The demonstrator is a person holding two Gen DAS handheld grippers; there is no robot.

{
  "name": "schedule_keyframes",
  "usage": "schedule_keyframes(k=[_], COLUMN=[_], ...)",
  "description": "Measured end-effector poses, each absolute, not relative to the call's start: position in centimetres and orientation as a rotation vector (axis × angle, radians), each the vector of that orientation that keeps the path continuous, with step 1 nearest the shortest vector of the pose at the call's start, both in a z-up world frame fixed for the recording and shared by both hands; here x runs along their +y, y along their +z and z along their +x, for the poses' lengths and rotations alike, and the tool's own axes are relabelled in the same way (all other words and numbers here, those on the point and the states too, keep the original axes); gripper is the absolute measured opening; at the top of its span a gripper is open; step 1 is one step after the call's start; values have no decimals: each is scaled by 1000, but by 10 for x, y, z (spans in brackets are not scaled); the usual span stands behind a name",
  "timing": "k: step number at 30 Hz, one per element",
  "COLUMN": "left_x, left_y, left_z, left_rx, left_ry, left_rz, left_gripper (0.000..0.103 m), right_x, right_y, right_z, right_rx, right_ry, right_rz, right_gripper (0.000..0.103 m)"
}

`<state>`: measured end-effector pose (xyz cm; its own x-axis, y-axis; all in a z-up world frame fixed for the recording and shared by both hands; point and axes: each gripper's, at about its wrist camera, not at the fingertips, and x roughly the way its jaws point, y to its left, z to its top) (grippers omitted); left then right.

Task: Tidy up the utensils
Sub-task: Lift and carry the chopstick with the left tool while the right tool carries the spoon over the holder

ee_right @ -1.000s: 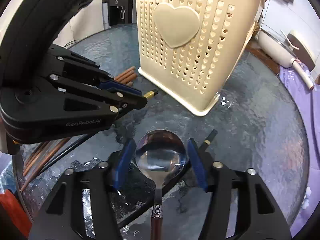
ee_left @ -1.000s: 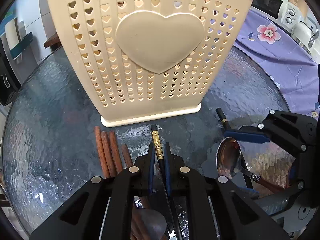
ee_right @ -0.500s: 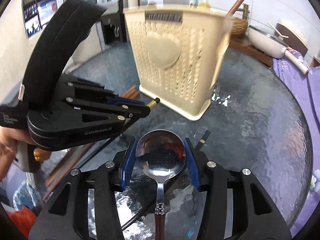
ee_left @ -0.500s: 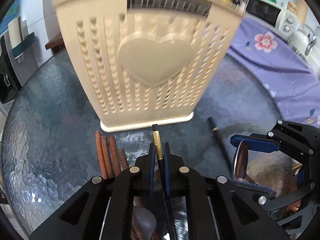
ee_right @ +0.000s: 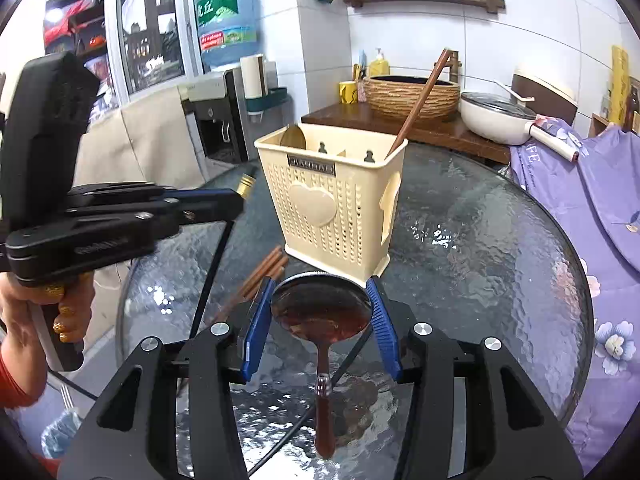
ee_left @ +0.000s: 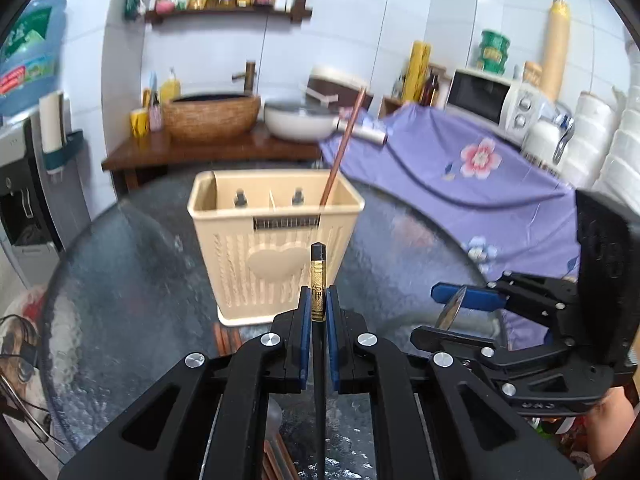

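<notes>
A cream utensil holder [ee_left: 276, 240] [ee_right: 332, 200] with heart cut-outs stands on the round glass table [ee_right: 500, 264]. One brown chopstick [ee_right: 416, 108] leans in its right compartment. My left gripper [ee_left: 318, 312] is shut on a black chopstick [ee_left: 318, 280] with a gold band, held up above the table in front of the holder. My right gripper [ee_right: 320, 312] is shut on the bowl of a metal spoon [ee_right: 320, 308] with a brown handle, held above the table. Brown chopsticks [ee_right: 264, 276] lie on the glass by the holder's base.
A second black chopstick [ee_right: 352, 360] lies on the glass under the spoon. A purple flowered cloth [ee_left: 480, 184] covers the surface to the right. A wooden counter [ee_left: 208, 148] with a basket and pan is behind. A water dispenser [ee_right: 224, 112] stands at the left.
Both grippers have risen well above the table and drawn back from the holder, carrying the black chopstick and the spoon. The holder's open top now shows.
</notes>
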<state>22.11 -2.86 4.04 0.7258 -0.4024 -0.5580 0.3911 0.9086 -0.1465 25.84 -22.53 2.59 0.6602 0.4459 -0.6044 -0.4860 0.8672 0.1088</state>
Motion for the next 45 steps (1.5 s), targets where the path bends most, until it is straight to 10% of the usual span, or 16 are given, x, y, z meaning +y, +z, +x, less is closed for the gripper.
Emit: schedule_keyframes(k=[24, 45], left_x=[-29, -14], left_y=[90, 223], left_z=[217, 300], left_rx=[493, 336], left_ry=[-430, -264], left_rz=[-35, -33], left_gripper=[7, 7], right_x=[-216, -198], right_y=[60, 200], right_z=[265, 346], right_rx=[644, 365], right_ry=[540, 394], right_rz=[31, 86], right_gripper=[47, 47])
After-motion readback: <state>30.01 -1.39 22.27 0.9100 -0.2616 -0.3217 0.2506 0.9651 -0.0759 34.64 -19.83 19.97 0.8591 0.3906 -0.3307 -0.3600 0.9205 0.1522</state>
